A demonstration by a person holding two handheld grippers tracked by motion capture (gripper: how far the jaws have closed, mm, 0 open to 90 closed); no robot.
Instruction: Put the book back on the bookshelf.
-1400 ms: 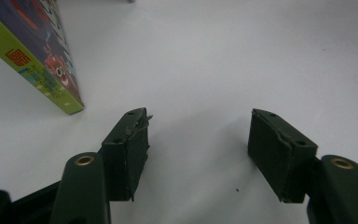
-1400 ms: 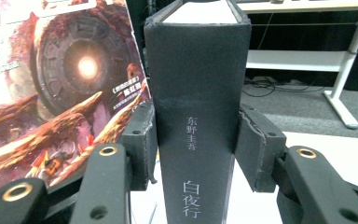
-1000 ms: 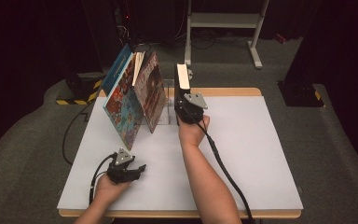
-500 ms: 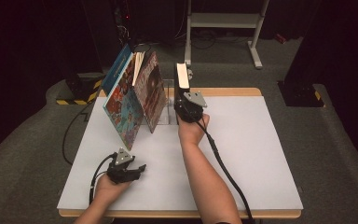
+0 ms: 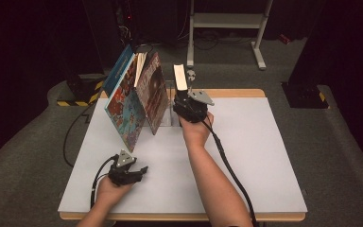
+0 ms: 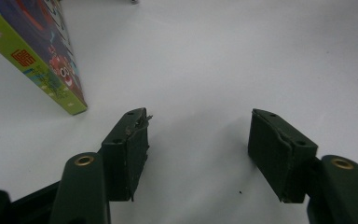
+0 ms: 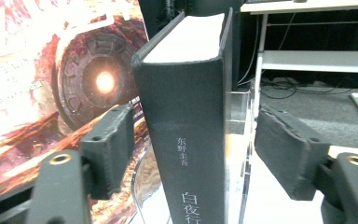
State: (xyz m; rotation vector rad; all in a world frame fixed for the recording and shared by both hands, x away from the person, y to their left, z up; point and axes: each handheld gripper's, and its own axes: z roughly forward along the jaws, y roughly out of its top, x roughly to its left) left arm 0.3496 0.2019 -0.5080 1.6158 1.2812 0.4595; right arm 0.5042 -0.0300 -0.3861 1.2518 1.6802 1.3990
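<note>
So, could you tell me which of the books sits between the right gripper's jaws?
The black book, standing upright, spine toward the right gripper. The other books have colourful covers and lean to its left.

Looks like a lab or recording studio bay, not a home: one white table (image 5: 264, 156) with a wood edge stands alone on grey carpet (image 5: 340, 156), with black drapes (image 5: 28, 42) closing off the back and sides. Beyond the far edge sits a bare white metal stand (image 5: 227, 21) with loose cables (image 5: 208, 40) on the floor, and off the far left corner a block with yellow-black hazard tape (image 5: 78, 97). The person works with instrumented handheld grippers trailing cables, e.g. the left gripper (image 5: 142, 170), which fits a data-capture setup.
</note>
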